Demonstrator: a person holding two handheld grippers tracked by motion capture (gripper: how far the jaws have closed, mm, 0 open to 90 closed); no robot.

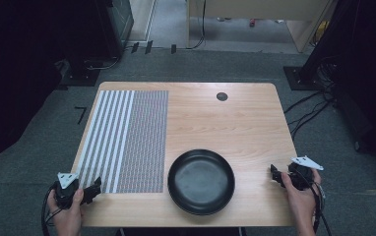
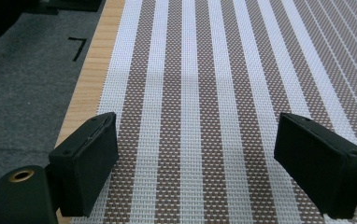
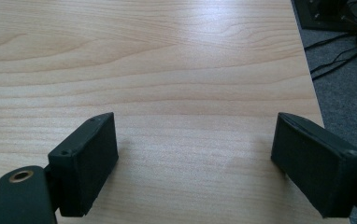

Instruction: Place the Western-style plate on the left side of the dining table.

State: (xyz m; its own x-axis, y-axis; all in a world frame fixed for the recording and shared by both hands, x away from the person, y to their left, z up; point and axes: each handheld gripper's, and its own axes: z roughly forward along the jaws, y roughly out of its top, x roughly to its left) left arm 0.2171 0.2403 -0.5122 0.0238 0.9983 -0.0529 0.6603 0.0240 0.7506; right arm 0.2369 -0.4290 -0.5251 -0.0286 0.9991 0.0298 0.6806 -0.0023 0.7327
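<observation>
step: start, both hands parked either side of black pan (image 1: pixel 201 181)
L gripper (image 1: pixel 95 188): wide open, empty, over striped placemat (image 1: pixel 127 137)
R gripper (image 1: pixel 274 173): wide open, empty, right of pan
next: prob. reach in for pan rim

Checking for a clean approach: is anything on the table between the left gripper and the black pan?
Nothing upright blocks it. Between the left gripper and the black pan lies only the near corner of the flat striped placemat, resting on the wooden table.
</observation>
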